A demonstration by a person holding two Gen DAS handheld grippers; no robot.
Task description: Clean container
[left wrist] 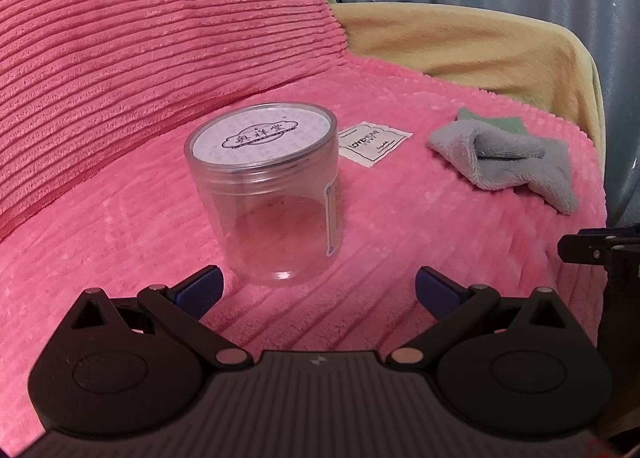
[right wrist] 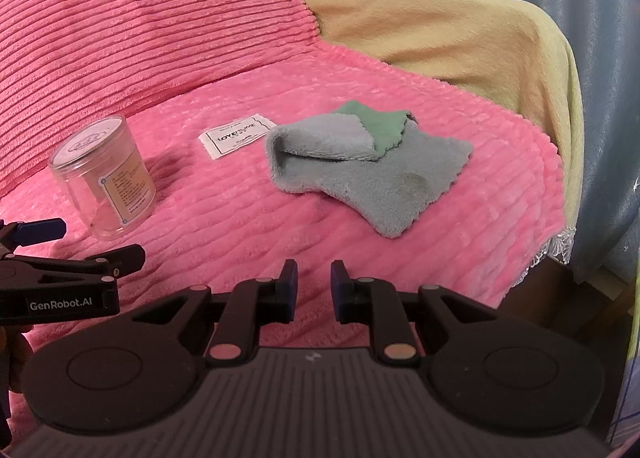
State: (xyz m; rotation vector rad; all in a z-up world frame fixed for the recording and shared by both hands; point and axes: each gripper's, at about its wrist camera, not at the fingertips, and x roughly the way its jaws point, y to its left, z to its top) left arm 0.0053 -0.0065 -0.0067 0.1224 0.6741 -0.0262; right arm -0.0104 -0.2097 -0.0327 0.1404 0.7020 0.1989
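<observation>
A clear plastic jar with a white printed lid stands upright on the pink blanket; it also shows at the left of the right wrist view. My left gripper is wide open and empty, just short of the jar, which sits left of centre between the fingers. A folded grey and green cloth lies on the blanket ahead of my right gripper, whose jaws stand a narrow gap apart with nothing between them. The cloth shows at the right of the left wrist view.
A white fabric label lies between jar and cloth. A large pink ribbed cushion rises behind the jar. A yellow cover lies at the back right, and the blanket's edge drops off at the right. Blue curtains hang behind.
</observation>
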